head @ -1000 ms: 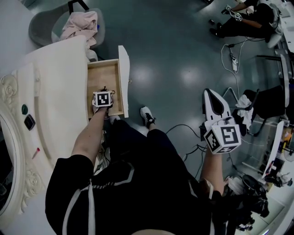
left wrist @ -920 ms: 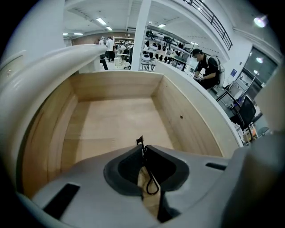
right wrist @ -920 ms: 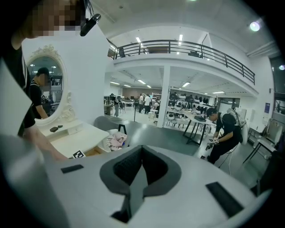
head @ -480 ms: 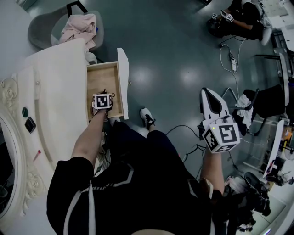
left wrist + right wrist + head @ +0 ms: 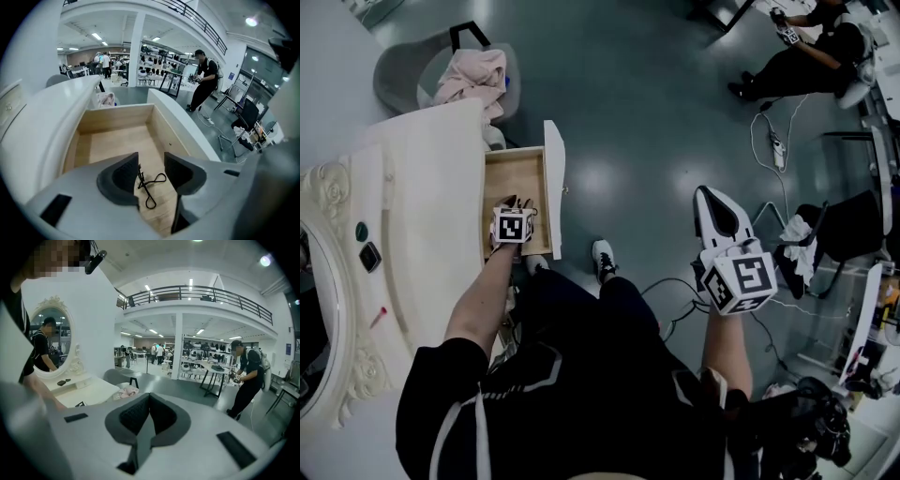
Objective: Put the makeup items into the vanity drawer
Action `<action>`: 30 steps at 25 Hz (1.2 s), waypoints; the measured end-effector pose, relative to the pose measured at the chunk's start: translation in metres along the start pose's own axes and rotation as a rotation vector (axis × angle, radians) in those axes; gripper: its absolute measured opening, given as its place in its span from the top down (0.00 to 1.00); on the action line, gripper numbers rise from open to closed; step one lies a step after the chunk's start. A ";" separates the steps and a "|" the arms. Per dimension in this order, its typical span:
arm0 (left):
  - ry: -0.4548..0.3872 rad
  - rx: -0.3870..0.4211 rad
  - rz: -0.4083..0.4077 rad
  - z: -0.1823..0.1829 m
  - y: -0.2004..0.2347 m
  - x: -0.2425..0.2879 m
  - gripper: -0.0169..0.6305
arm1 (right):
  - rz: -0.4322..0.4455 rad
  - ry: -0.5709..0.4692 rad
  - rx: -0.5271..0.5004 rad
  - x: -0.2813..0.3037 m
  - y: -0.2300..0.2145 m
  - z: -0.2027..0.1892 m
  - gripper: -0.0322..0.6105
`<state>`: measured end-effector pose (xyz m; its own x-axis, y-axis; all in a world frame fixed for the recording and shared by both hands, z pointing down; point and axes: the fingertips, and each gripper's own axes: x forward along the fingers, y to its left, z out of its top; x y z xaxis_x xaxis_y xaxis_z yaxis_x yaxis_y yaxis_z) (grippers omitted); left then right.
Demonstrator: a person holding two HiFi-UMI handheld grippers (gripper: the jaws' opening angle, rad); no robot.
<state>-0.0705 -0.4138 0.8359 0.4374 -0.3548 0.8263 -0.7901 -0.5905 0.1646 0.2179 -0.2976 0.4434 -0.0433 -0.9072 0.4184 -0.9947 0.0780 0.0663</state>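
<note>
The white vanity counter (image 5: 422,187) is standing at the left with its wooden drawer (image 5: 514,169) pulled fully out, the white front panel jutting over the floor right beside the person's leg. That, to my eye, is the biggest risk: a knee or a swinging arm bumping the panel could jolt whatever is lying loose inside.

The left gripper (image 5: 151,176) is hanging over the drawer's near end. Its jaws have just been opening and are standing apart, pressing on nothing. The right gripper (image 5: 149,416) is waiting well off to the side over the floor, its jaws clenched together and empty.

The eyelash curler (image 5: 143,183) is lying flat on the drawer floor, seen in the gap between the released left jaws but apart from both pads. It looks as though it is sitting close under the left-hand pad, so a sideways drift while lifting could be catching a handle loop and dragging it.

Its long axis is running roughly along the drawer's length. The clamp head is pointing away towards the far end. The two finger loops are trailing back towards the gripper, one splaying off towards the front panel.

A few small items are lying on the counter, among them a dark compact (image 5: 370,256) and a slim pink thing (image 5: 377,316), so I judge the job unfinished.
</note>
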 end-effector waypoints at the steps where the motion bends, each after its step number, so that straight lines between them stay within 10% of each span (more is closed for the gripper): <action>1: -0.002 0.006 -0.001 0.002 -0.001 -0.004 0.73 | 0.006 -0.011 0.000 0.000 0.000 0.004 0.94; 12: -0.084 0.035 0.034 0.025 -0.012 -0.069 0.73 | 0.100 -0.123 0.016 0.006 0.004 0.043 0.94; 30: -0.476 0.049 -0.018 0.147 -0.047 -0.216 0.73 | 0.224 -0.281 0.003 0.038 -0.005 0.112 0.94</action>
<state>-0.0643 -0.4156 0.5708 0.6081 -0.6299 0.4832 -0.7643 -0.6290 0.1419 0.2106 -0.3783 0.3573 -0.2838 -0.9459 0.1572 -0.9579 0.2871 -0.0018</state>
